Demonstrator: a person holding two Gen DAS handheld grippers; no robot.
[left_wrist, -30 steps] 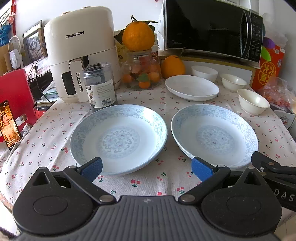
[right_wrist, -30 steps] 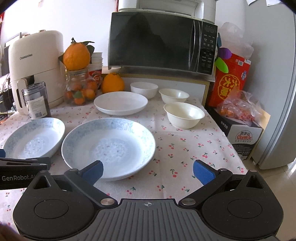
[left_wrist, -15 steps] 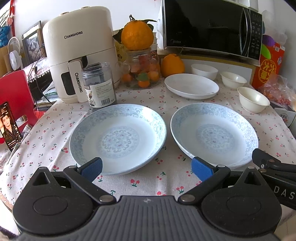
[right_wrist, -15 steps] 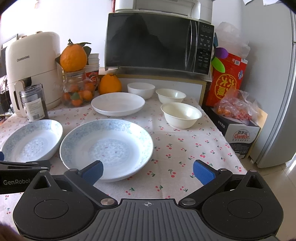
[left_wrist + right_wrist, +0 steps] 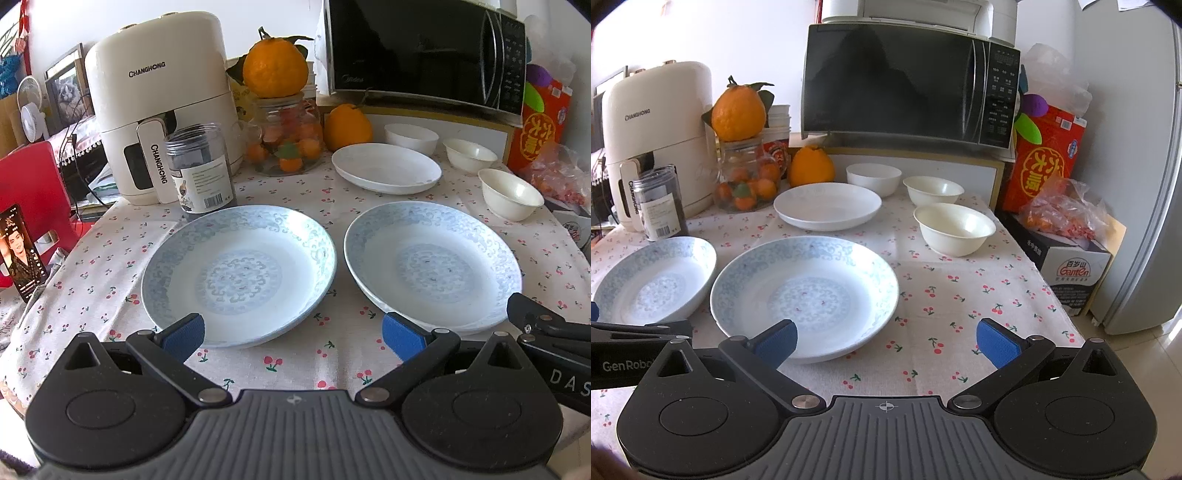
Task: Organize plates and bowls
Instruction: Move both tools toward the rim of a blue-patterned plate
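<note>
Left wrist view, left to right: white Changhong air fryer (image 5: 162, 107) upper left, clear plastic jar with dark contents (image 5: 201, 171) just in front of it, glass jar of small oranges (image 5: 286, 138) with a big orange on top at upper centre. Mid-frame, two blue-patterned shallow ceramic plates side by side, near but apart on the cherry-print tablecloth (image 5: 295, 192): left blue plate (image 5: 240, 273), right blue plate (image 5: 432, 264). Plain white shallow plate (image 5: 386, 168) behind them; three small white bowls (image 5: 511, 194) strung along the right, separate, not nested. Probably laid out singly so each can be picked and stacked.

Left gripper (image 5: 291, 334) released, spread wide, empty, low at the near rim of the left blue plate; contact hard to judge from this angle. Right gripper (image 5: 886, 338) equally spread, empty, left pad over the right blue plate's near edge. Nothing stacked yet.
</note>
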